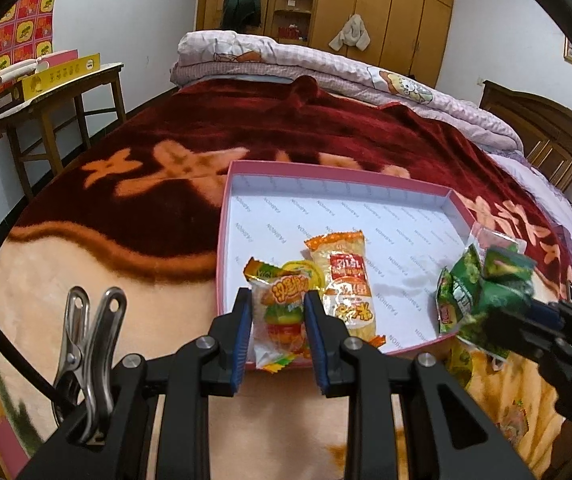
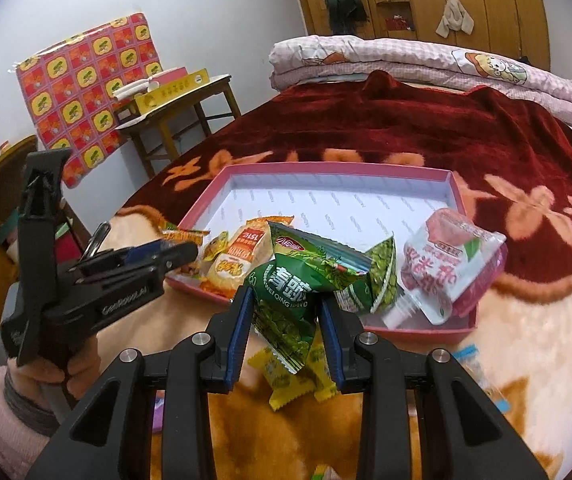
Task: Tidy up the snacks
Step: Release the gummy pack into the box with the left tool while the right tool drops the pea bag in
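My left gripper [image 1: 277, 296] is shut on a clear burger-gummy packet [image 1: 282, 320], held over the near edge of a pink box with a white lining [image 1: 325, 170]. An orange rice-cracker packet [image 1: 343, 280] lies in the box beside it. At the right, my right gripper [image 1: 489, 316] carries green packets [image 1: 481, 292] by the box's near right corner. In the right wrist view, the right gripper [image 2: 286, 296] is shut on a green pea packet [image 2: 286, 308], with more green packets bunched against it. The left gripper [image 2: 190, 254] points at the box [image 2: 325, 168] from the left. A pink pouch [image 2: 445, 264] lies in the box's right corner.
The box rests on a red and peach flowered blanket [image 1: 166, 208] covering a bed. Yellow snack packets [image 2: 293, 376] lie on the blanket under the right gripper. Folded quilts [image 1: 325, 68] are stacked at the far end. A wooden table [image 1: 58, 96] stands left of the bed.
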